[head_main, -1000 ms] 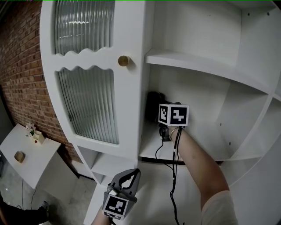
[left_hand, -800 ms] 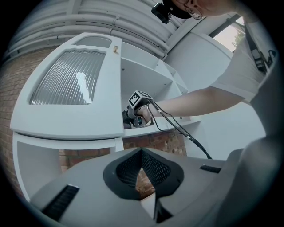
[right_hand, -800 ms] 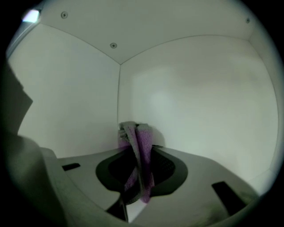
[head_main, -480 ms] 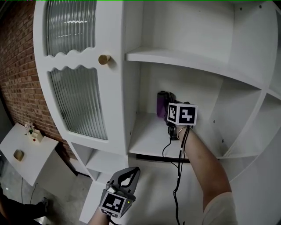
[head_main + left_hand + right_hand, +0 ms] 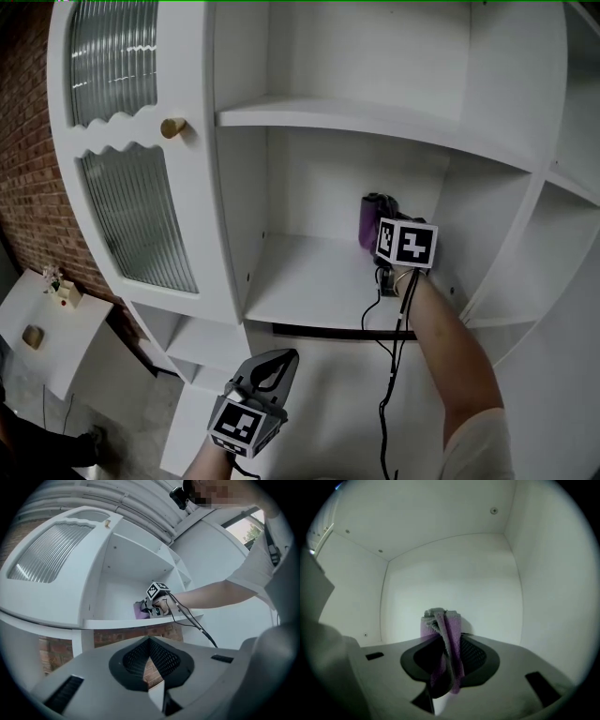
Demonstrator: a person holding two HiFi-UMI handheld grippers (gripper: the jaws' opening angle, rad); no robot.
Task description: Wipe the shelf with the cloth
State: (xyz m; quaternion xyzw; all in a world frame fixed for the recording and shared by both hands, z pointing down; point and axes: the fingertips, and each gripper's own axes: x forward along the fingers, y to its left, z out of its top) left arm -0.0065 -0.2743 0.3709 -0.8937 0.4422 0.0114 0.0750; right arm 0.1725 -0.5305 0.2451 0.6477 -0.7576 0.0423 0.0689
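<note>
Inside shelf, outstretched gripper clamps cloth

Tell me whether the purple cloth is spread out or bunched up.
Bunched up: the purple cloth is gathered into upright folds, pinched between the right gripper's jaws rather than opened flat.

Cloth is purple with a nubby, terry-ish weave, totally matt. Shelf looks like smooth white paint with a slight sheen. Door panels are glossy ribbed glass, knob looks brassy. Wall is rough red brick. Right claw is matt grey plastic, black and textured inside.
</note>
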